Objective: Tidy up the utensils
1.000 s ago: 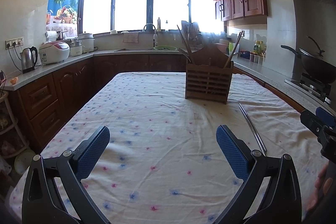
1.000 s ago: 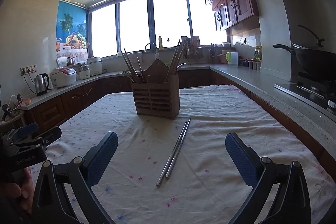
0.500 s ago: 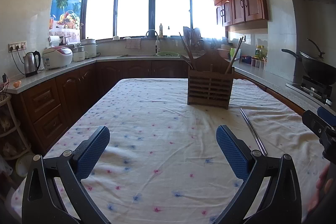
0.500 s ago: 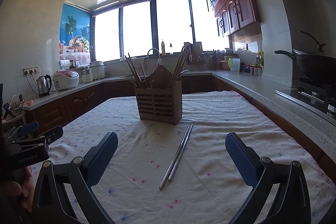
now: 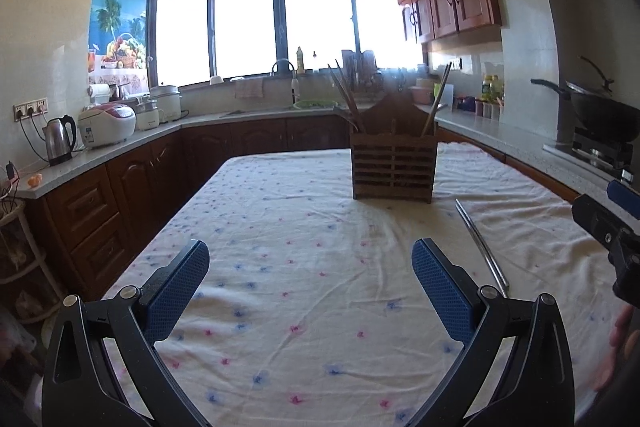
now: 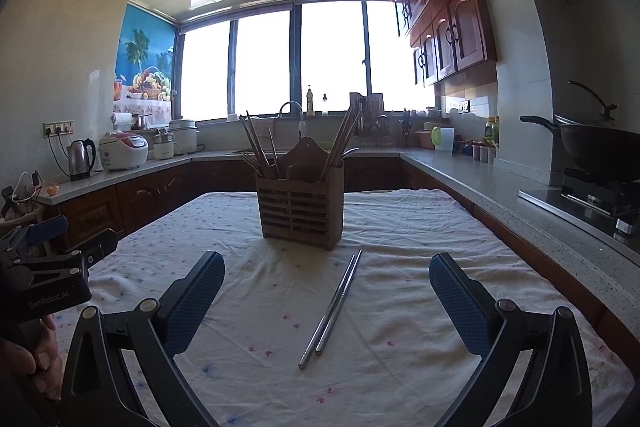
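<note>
A pair of metal chopsticks lies on the flowered tablecloth, just in front of a slatted wooden utensil holder that holds several wooden chopsticks. My right gripper is open and empty, above the cloth with the metal chopsticks between its fingers' line of sight. In the left wrist view the holder stands ahead and the metal chopsticks lie to the right. My left gripper is open and empty above the cloth. The right gripper's body shows at that view's right edge.
Kitchen counters ring the table, with a kettle and rice cooker at left. A wok sits on the stove at right. The left gripper's body shows at the right wrist view's left edge.
Both cameras have tilted upward a little, so the holder and chopsticks sit lower in view. Both grippers stay open and empty.
</note>
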`<move>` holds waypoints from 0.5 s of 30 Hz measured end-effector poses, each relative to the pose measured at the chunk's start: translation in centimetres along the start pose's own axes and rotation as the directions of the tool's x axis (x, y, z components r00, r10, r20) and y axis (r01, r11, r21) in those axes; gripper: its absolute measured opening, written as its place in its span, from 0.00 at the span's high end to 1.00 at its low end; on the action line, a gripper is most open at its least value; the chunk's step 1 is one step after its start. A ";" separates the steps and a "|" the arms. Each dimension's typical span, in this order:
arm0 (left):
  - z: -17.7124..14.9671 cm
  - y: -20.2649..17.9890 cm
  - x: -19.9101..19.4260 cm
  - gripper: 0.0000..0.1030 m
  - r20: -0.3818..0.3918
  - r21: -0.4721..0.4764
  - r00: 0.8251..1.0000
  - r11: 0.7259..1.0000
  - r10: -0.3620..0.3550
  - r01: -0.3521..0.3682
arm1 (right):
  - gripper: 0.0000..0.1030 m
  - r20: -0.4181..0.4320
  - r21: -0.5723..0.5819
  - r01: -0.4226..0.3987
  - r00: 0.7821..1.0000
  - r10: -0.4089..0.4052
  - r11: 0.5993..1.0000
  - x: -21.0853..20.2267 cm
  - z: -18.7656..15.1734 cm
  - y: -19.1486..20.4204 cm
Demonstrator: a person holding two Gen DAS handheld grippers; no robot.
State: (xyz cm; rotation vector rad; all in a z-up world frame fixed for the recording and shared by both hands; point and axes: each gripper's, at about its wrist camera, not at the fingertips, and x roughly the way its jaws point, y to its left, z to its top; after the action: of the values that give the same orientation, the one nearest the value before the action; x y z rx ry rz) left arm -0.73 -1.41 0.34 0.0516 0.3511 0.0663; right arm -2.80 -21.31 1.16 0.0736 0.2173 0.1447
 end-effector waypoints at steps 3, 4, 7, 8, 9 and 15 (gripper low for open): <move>-0.3 0.0 0.2 0.00 -0.007 0.001 1.000 1.000 -0.002 0.002 | 0.00 -0.014 0.010 -0.002 1.000 0.002 1.000 0.2 -0.2 -0.2; -0.4 0.0 0.2 0.00 -0.004 0.000 1.000 1.000 0.000 0.000 | 0.00 -0.019 0.013 -0.002 1.000 0.002 1.000 0.3 -0.3 -0.2; -0.5 0.1 0.1 0.00 0.001 -0.005 1.000 1.000 0.013 -0.013 | 0.00 -0.024 0.027 0.000 1.000 0.000 1.000 0.2 -0.4 -0.5; -0.5 0.2 0.1 0.00 0.001 -0.008 1.000 1.000 0.015 -0.015 | 0.00 -0.024 0.031 0.000 1.000 0.001 1.000 0.2 -0.4 -0.6; -0.5 0.3 0.2 0.00 -0.001 -0.009 1.000 1.000 0.013 -0.013 | 0.00 -0.024 0.034 -0.002 1.000 0.002 0.999 0.3 -0.5 -0.7; -0.7 0.1 0.2 0.00 -0.007 0.001 1.000 1.000 0.013 -0.013 | 0.00 -0.024 0.030 -0.009 1.000 0.010 1.000 0.3 -0.4 -0.8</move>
State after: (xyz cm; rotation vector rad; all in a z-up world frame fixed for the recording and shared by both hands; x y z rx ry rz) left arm -0.78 -1.23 -0.36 0.0549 0.3582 0.0789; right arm -2.50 -22.02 0.62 0.1026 0.2431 0.1520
